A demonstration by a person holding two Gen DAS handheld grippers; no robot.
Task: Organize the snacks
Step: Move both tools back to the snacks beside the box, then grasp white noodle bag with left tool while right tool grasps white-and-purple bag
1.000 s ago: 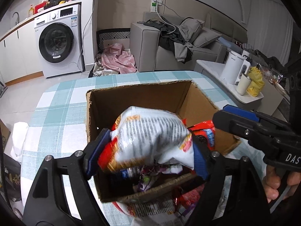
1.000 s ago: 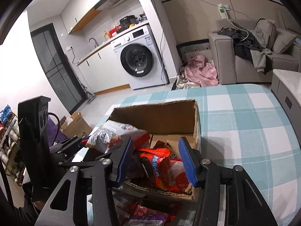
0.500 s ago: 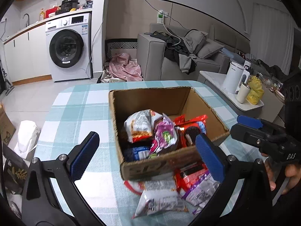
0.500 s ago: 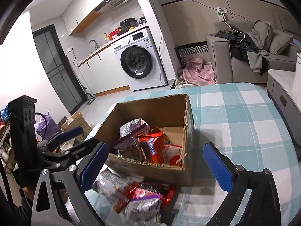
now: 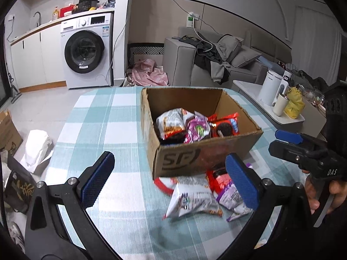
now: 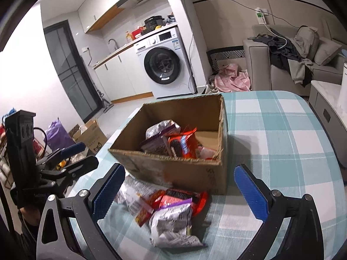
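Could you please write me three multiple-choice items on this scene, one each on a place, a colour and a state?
1. Where do the loose snacks lie?
A. on the sofa
B. on the table, against the box's near side
C. on the washing machine

2. What colour are the claw pads?
A. blue
B. yellow
C. white

3. What state is the left claw in?
A. shut on a packet
B. shut and empty
C. open and empty

Answers:
1 B: the packets sit on the checked table just before the box.
2 A: both wrist views show blue pads on black fingers.
3 C: its jaws, having just been opening, stand wide with nothing between them; the right claw looks the same.
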